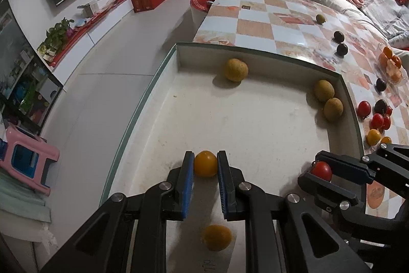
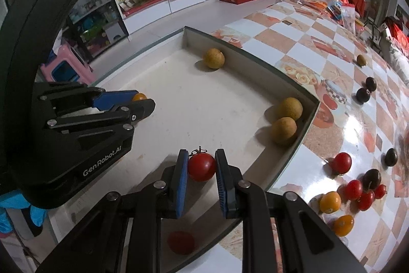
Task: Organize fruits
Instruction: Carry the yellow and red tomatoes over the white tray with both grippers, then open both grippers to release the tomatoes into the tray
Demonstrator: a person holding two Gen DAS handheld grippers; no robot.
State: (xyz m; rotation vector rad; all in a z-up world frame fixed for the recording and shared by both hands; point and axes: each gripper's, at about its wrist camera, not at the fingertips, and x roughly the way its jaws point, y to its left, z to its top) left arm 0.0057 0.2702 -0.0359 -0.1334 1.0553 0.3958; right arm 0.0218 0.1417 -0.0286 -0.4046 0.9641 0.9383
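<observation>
**Both grippers holding small tomatoes over the tray**

The left gripper (image 1: 205, 164) has its jaws pinching a yellow tomato (image 1: 205, 163) above the white tray (image 1: 255, 124). The right gripper (image 2: 202, 165) has its jaws pinching a red tomato (image 2: 201, 166) over the tray's near edge. Three brown fruits lie in the tray: one (image 1: 236, 69) at 12 o'clock by the far wall, two (image 1: 328, 99) touching at 2 o'clock in the corner. More tomatoes (image 2: 355, 189) sit on the checkered worktop (image 2: 294, 53) at 3 o'clock of the tray.
</observation>
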